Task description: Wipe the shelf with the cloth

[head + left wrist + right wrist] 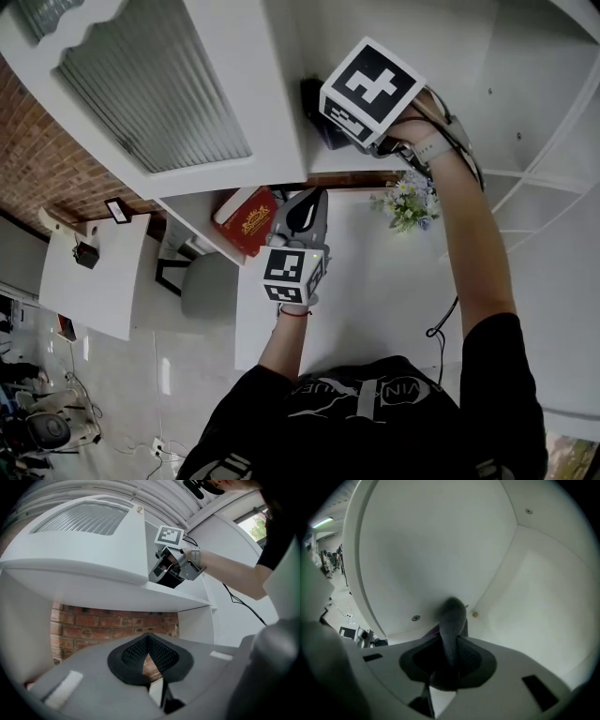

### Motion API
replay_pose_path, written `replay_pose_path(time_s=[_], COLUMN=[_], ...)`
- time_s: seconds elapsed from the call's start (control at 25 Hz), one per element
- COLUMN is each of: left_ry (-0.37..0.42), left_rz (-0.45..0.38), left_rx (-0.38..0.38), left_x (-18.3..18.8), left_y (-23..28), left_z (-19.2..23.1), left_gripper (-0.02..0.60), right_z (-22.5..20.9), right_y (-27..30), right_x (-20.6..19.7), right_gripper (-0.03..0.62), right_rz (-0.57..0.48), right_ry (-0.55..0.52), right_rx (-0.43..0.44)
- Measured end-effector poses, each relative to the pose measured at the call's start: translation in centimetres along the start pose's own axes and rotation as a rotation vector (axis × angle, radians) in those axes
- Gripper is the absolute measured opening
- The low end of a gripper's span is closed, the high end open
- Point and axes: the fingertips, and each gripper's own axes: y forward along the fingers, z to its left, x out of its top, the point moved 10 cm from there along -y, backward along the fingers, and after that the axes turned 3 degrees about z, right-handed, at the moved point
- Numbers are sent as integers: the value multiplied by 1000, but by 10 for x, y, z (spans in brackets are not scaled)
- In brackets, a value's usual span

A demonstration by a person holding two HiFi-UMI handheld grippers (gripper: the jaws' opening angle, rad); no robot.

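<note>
**Cloth on the shelf, wipe under way, amount covered unclear**

The right gripper has its jaws clamped on a dark grey cloth. The cloth bunches up past the jaw tips and presses against the white shelf. In the head view the same cloth sits on the shelf board just left of the gripper's marker cube. The left gripper has its jaws together at the tips with nothing between them. It waits lower down, in front of the compartment below, and takes no part in the work.

I judge the wiping to be in progress. The white surface shows no streaks, dust or damp marks, so I cannot tell which parts have been covered. Broad bare areas lie to the far side and to the right of the cloth, so most of the surface may be left to do.

On room to move, the shelf's curved front edge runs down the left of the right gripper view, near the cloth. To the right, a seam marks where the board meets the inner walls. A small peg sits just beside the cloth and a hole lies a little further left; both could snag it. Strokes have the most open room toward the far right. A bunch of flowers stands close under the right forearm, and a red book lies near the left gripper.
</note>
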Motion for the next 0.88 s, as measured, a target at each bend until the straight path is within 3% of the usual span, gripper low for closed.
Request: replay_pose_path(time_s=[0.4, 0.88], left_ry=[-3, -6], left_rz=[12, 9], left_rx=[35, -42], left_x=[-4, -7], left_y=[-11, 5], left_z=[6, -12], left_gripper=[12, 12], right_z=[17, -13], right_y=[11, -7], right_x=[9, -35], right_gripper=[92, 92], right_rz=[-1, 49], right_ry=[-24, 76], right_rx=[37, -32])
